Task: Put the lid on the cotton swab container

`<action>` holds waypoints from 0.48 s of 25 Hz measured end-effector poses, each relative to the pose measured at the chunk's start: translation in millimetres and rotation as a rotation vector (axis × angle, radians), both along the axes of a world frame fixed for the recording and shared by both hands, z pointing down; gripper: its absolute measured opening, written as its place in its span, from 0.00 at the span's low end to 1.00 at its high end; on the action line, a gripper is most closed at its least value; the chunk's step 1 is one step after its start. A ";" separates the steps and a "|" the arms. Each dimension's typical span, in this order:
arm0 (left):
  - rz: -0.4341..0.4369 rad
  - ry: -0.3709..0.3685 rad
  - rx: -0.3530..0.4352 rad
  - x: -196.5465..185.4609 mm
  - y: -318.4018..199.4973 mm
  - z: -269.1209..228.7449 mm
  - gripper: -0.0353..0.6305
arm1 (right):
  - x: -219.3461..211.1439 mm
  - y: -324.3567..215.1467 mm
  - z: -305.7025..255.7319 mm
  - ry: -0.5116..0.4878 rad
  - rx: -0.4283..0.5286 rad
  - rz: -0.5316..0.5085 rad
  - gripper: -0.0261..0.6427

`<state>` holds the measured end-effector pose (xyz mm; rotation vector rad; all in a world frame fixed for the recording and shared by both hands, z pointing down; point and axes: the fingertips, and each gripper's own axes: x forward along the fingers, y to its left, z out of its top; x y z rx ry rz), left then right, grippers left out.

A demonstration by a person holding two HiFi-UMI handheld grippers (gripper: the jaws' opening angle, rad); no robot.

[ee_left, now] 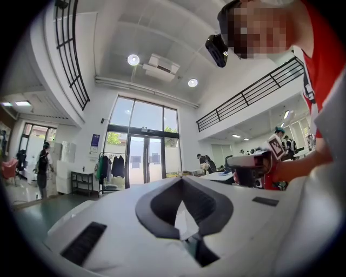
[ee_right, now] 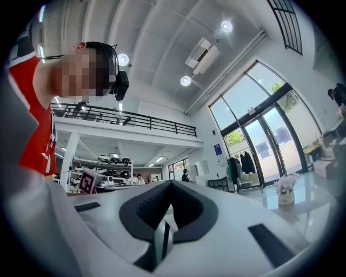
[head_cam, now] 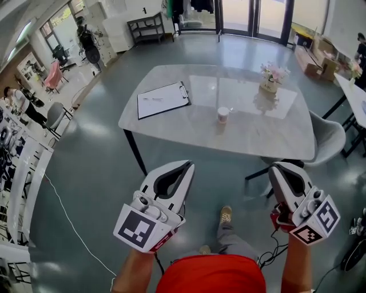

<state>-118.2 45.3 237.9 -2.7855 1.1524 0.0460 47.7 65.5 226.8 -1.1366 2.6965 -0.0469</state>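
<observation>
**Both tongs shut and empty, short of the counter**

We're looking down at a pale, stone-patterned counter [head_cam: 171,123] with rounded corners. It stands on a glossy grey-green floor [head_cam: 97,171] in a tall, bright hall, with glass doors [head_cam: 251,14] at the far end.

The cotton swab container [head_cam: 223,114] is a small round pot standing upright near the middle of the counter. It's too small here to tell whether a lid is on it.

A clipboard [head_cam: 163,99] with a sheet of paper lies to its left, well apart. A flower pot [head_cam: 270,78] sits toward the far right corner. A grey chair [head_cam: 330,137] is tucked at the counter's right end.

The left tongs [head_cam: 189,165] have their tips pressed together with nothing between them. The right tongs [head_cam: 278,167] are the same, together and empty.

Both hang over the floor on the near side of the counter, away from its edge. Below them a shoe [head_cam: 226,214] shows, and a thin cable [head_cam: 63,212] trails across the floor on the left.
</observation>
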 end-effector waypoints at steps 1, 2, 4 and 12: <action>-0.002 -0.003 0.002 3.7 -11.9 0.1 0.08 | 4.0 -12.6 0.5 0.004 0.003 -0.001 0.05; -0.003 -0.010 -0.001 7.8 -23.7 0.7 0.08 | 8.6 -25.4 0.2 0.009 0.005 -0.001 0.05; -0.007 -0.037 -0.025 16.4 -48.3 5.5 0.08 | 18.6 -52.9 -1.8 0.016 0.011 -0.003 0.05; -0.038 -0.051 0.030 54.2 -145.5 12.4 0.08 | 58.3 -158.6 11.2 0.060 0.009 -0.036 0.05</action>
